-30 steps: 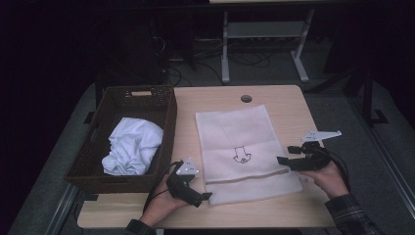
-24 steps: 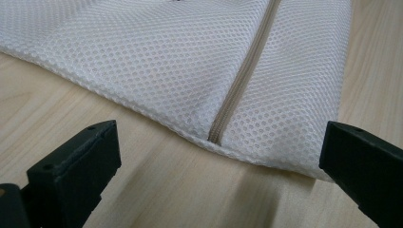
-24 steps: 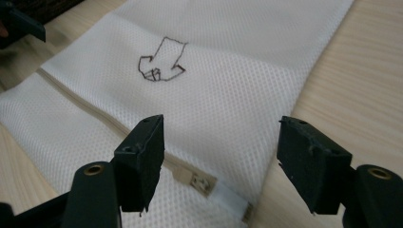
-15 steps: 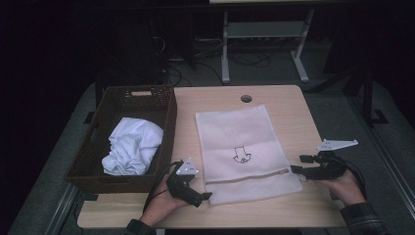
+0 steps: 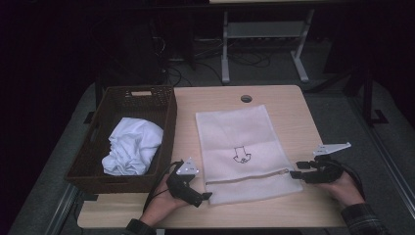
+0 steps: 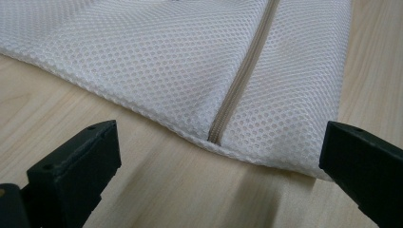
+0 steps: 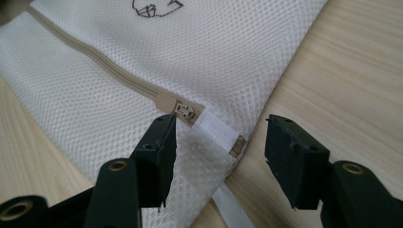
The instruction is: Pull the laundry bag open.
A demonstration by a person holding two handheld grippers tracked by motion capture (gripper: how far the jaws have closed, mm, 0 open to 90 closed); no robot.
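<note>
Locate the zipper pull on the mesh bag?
In the right gripper view, the zipper pull sits at the mesh bag's right-hand edge, just ahead of the open right gripper.

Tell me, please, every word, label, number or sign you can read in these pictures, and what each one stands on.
No readable words or numbers.
Mesh laundry bag: a dark outline drawing, no letters.
Wicker basket: a pale label on its far rim, too small to read.

Basket [image 5: 127, 105] left of mesh bag [image 5: 240, 147]

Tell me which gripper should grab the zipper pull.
Right. The right gripper is open with the zipper pull just ahead of its jaws; the left gripper faces the zipper's closed end.
</note>
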